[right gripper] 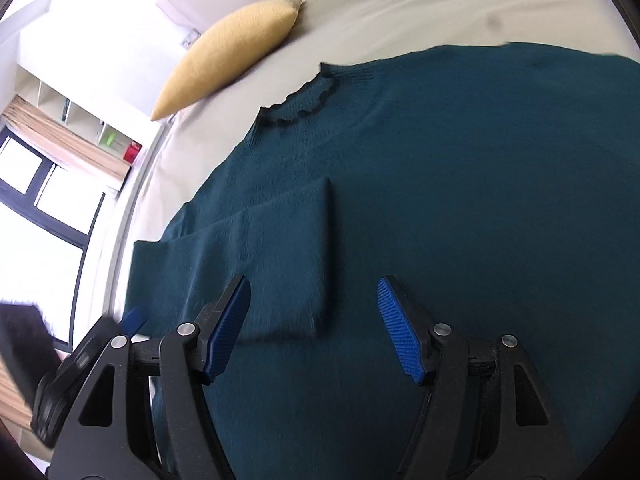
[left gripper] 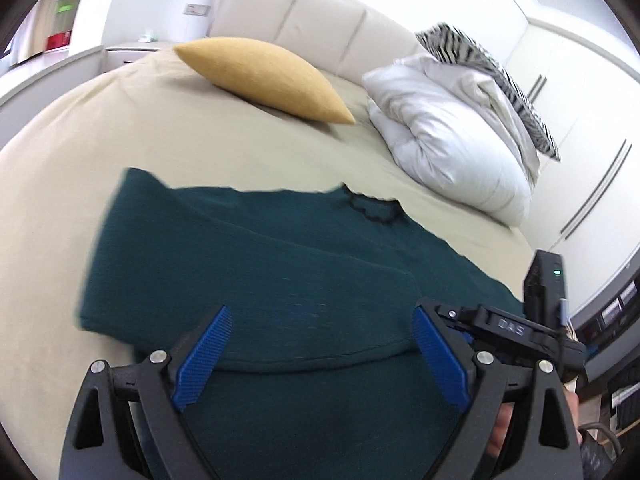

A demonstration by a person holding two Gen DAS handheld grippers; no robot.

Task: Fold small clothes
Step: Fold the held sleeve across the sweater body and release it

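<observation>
A dark teal knit sweater (left gripper: 256,256) lies spread on a beige bed, its frilled collar (left gripper: 372,206) toward the headboard. One sleeve (right gripper: 280,248) is folded in across the body. My left gripper (left gripper: 320,312) hovers open over the sweater's lower part, holding nothing. My right gripper (right gripper: 314,284) is open above the folded sleeve's cuff end, also empty. The right gripper's body (left gripper: 520,328) shows at the right of the left wrist view, and the left gripper's body (right gripper: 80,360) at the lower left of the right wrist view.
A mustard cushion (left gripper: 264,76) and a bunched white duvet (left gripper: 452,136) with a zebra-print pillow (left gripper: 488,64) lie near the padded headboard (left gripper: 320,12). The beige sheet (left gripper: 80,152) surrounds the sweater. White wardrobes (left gripper: 580,100) stand to the right, a window (right gripper: 40,200) to the left.
</observation>
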